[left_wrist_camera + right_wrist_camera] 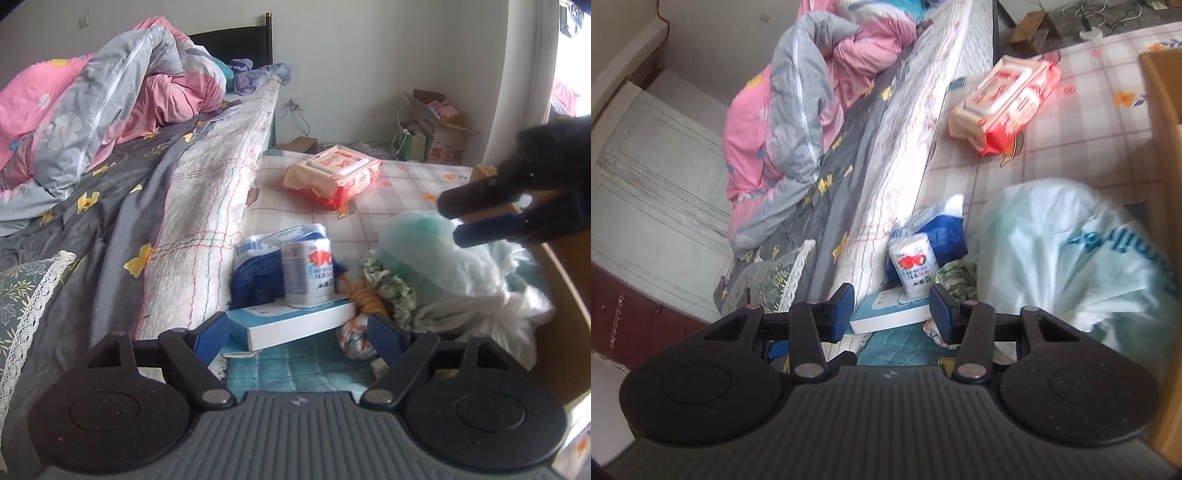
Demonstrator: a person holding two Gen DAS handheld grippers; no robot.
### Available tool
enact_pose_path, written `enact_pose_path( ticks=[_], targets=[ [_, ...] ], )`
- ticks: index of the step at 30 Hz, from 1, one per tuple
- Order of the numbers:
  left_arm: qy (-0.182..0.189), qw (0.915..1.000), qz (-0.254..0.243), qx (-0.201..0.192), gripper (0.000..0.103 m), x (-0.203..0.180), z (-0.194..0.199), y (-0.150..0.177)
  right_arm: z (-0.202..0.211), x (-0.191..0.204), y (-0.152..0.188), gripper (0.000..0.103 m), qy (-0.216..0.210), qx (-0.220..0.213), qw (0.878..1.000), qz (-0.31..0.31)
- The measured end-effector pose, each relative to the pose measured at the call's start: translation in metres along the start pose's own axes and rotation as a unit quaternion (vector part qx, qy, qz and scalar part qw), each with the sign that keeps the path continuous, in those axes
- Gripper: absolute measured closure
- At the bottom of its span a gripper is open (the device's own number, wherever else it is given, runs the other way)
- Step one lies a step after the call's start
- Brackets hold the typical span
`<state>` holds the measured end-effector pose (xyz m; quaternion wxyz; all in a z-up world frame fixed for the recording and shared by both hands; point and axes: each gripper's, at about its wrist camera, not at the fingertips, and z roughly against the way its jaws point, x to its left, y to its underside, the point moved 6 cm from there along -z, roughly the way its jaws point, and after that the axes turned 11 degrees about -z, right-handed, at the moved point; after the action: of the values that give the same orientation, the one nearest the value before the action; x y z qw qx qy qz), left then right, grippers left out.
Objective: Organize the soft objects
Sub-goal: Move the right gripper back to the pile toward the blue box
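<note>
A heap of soft things lies on the checked mat beside the bed: a white tissue pack with red print (308, 273) (914, 266), a blue pack (255, 266) (942, 229), a green patterned cloth (391, 291) (955, 277), an orange cloth (365, 299) and a knotted white plastic bag (461, 273) (1071, 258). A flat white-and-blue box (295, 325) (886, 314) lies in front of them. My left gripper (297, 336) hangs open just short of the box, holding nothing. My right gripper (448, 221) (892, 314) hovers over the bag, its jaws partly apart and empty.
A red-and-white wipes pack (332, 177) (1004, 107) lies farther back on the mat. The bed on the left carries a crumpled pink-and-grey duvet (110, 103) (798, 110). A brown cardboard wall (565, 314) (1163, 110) borders the right. Boxes (439, 129) stand by the far wall.
</note>
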<state>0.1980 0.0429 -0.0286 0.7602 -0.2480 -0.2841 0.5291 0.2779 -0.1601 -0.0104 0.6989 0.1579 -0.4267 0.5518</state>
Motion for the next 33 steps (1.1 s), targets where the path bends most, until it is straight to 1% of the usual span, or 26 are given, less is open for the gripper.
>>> enact_pose_path(
  ticks=[3,6,9,11,13,16,19,21,23,26,28,29,30,33],
  targets=[
    [0.010,0.9999,0.008,0.008,0.025,0.000,-0.007,0.008,-0.022,-0.001,0.006,0.059,0.002,0.023,1.000,-0.011],
    [0.006,0.9999,0.001,0.014,0.029,0.002,-0.016,0.013,-0.042,-0.002,0.017,0.059,-0.006,0.044,0.999,-0.027],
    [0.000,0.9998,-0.003,0.020,0.036,0.007,-0.024,0.017,-0.062,-0.007,0.026,0.058,-0.019,0.060,0.996,-0.066],
    [-0.003,0.9997,-0.006,0.024,0.038,0.010,-0.029,0.019,-0.077,-0.012,0.030,0.058,-0.024,0.068,0.993,-0.097],
    [-0.008,0.9996,-0.007,0.027,0.042,0.015,-0.031,0.021,-0.093,-0.015,0.034,0.058,-0.025,0.075,0.988,-0.129],
    [-0.007,0.9995,0.003,0.029,0.044,0.020,-0.030,0.024,-0.116,-0.020,0.041,0.058,-0.018,0.086,0.980,-0.178],
    [-0.001,0.9995,0.013,0.029,0.046,0.023,-0.029,0.026,-0.137,-0.031,0.050,0.057,-0.006,0.098,0.967,-0.237],
    [0.002,0.9994,0.014,0.032,0.047,0.024,-0.029,0.028,-0.147,-0.036,0.056,0.056,0.001,0.096,0.960,-0.264],
    [0.003,0.9993,0.014,0.034,0.048,0.024,-0.027,0.030,-0.156,-0.040,0.061,0.056,0.002,0.082,0.955,-0.286],
    [0.004,0.9995,0.015,0.028,0.048,0.024,-0.020,0.030,-0.165,-0.044,0.062,0.057,-0.003,0.058,0.948,-0.312],
    [0.006,0.9996,0.016,0.023,0.048,0.024,-0.013,0.030,-0.171,-0.046,0.060,0.058,-0.007,0.044,0.946,-0.320],
    [0.007,0.9996,0.017,0.020,0.048,0.024,-0.009,0.030,-0.172,-0.047,0.061,0.061,-0.006,0.038,0.946,-0.322],
    [0.007,0.9997,0.018,0.017,0.048,0.025,-0.004,0.029,-0.174,-0.048,0.061,0.067,-0.005,0.035,0.945,-0.324],
    [0.017,0.9996,0.022,0.007,0.046,0.026,0.012,0.026,-0.173,-0.050,0.062,0.072,-0.016,0.038,0.947,-0.320]
  ],
)
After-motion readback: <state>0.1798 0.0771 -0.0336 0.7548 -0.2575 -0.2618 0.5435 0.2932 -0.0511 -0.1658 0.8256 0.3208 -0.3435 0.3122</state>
